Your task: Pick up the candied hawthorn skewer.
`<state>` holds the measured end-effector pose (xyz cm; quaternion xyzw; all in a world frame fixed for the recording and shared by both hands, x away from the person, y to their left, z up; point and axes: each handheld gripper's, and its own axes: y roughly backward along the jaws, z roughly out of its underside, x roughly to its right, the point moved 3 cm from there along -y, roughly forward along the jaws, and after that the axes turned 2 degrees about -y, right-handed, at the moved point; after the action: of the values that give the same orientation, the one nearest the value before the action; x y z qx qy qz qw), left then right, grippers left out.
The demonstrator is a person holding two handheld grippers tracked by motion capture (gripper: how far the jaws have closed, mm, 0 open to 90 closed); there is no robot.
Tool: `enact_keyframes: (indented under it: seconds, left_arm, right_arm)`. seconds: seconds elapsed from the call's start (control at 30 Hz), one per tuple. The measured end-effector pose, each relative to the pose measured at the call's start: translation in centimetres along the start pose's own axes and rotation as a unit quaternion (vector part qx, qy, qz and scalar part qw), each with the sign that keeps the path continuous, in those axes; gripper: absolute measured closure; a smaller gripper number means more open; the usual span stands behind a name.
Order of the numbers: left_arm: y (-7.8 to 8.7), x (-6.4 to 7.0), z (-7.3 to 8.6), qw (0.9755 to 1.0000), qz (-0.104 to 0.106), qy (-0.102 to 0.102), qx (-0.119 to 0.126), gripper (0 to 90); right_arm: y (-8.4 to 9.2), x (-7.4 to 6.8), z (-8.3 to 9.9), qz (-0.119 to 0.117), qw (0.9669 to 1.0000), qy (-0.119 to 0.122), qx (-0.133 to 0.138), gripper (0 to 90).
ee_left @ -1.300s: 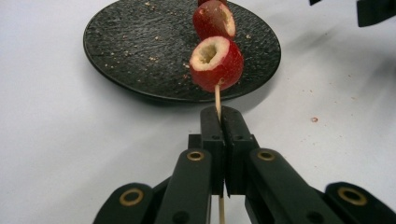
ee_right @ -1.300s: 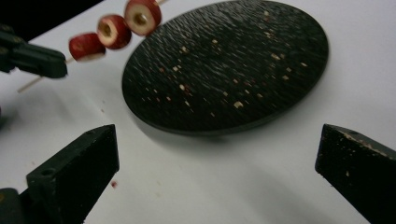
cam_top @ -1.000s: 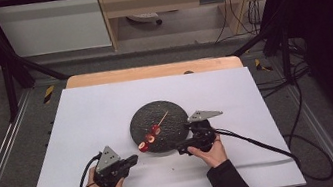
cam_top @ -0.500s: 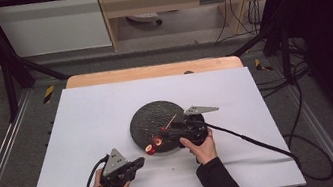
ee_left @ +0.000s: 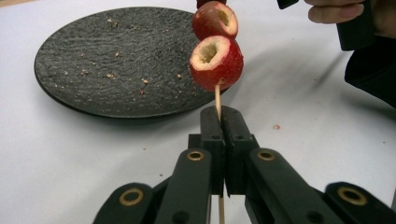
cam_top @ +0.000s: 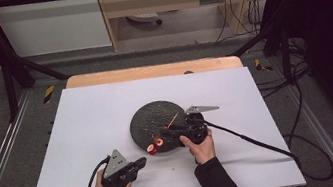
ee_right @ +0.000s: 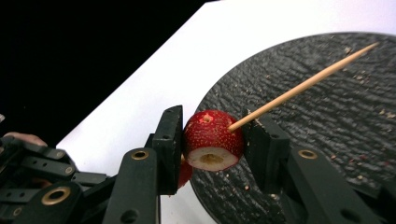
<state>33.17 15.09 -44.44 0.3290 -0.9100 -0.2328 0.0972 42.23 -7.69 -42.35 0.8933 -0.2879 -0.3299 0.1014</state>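
With the left gripper clamped on the skewer by the plate's near edge, our right gripper, its jaws just closing, grips 1 fruit; we pull straight along the stick.

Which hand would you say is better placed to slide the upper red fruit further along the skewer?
The right. Its tongs have just been closing and now clamp that fruit from both sides over the dark plate. The left tongs are shut on the skewer below the fruits, steadying it.
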Motion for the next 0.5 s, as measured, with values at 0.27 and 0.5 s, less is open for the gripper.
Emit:
enact_keyframes:
  seconds: [0.27, 0.5]
  left_arm:
    - [0.5, -0.1, -0.1, 1.0000, 0.000, 0.000, 0.009, 88.4]
    - [0.7, -0.2, -0.1, 0.9999, 0.001, -0.002, 0.012, 88.4]
  right_arm:
    - [1.1, 0.3, -1.6, 0.015, 0.9996, 0.003, 0.022, 61.2]
    - [2.2, 1.0, -3.5, 0.031, 0.9988, 0.005, 0.037, 61.2]
